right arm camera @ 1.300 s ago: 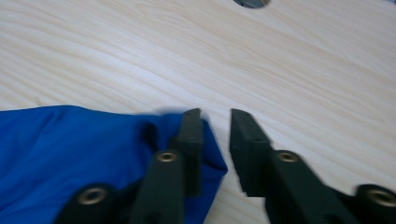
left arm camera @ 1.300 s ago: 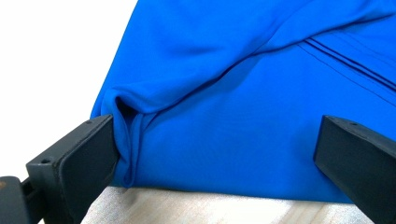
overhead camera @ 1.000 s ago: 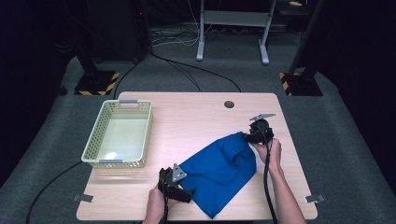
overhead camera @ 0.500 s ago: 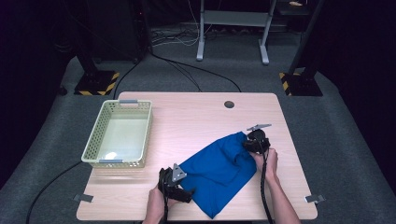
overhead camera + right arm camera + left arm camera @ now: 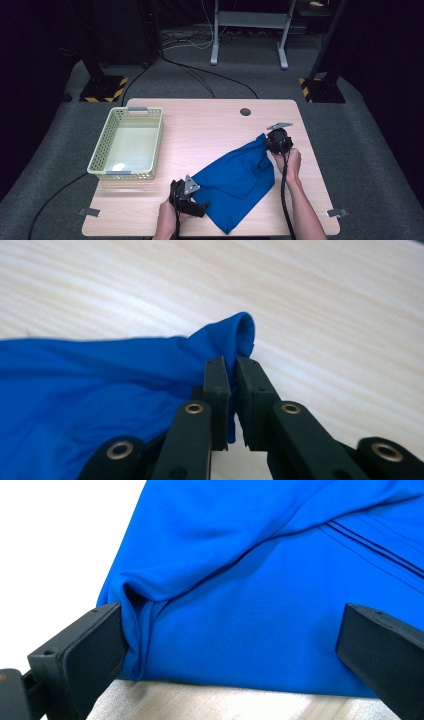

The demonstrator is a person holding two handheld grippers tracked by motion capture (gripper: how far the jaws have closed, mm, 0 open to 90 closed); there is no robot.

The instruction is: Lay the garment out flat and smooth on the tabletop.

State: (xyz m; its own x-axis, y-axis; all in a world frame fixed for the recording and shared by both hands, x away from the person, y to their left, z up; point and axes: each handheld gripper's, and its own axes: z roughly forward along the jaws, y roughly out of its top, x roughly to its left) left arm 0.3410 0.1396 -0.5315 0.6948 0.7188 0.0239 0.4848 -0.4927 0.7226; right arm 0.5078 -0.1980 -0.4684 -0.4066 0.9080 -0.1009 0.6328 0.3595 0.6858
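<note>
I look down on a light wooden table (image 5: 210,130). A blue cloth (image 5: 235,180) lies crumpled on its near right part, stretching from the near edge toward the far right.

My right gripper (image 5: 270,142) sits at the cloth's far corner, and the person's hand behind it rests on the table. Its jaws have just been closing and now pinch that corner. In the right gripper view the right gripper (image 5: 233,371) has its two black jaws drawn almost together, with a fold of the blue cloth (image 5: 100,390) squeezed between them and a small loop of fabric poking out above the tips.

My left gripper (image 5: 197,200) is at the cloth's near left edge. In the left gripper view the left gripper (image 5: 230,630) has its jaws spread wide; the blue cloth (image 5: 260,590) lies between them, and a bunched fold touches the left jaw, but nothing is clamped.

A pale green plastic basket (image 5: 100,160) stands on the table's left side, well apart from the cloth.
</note>
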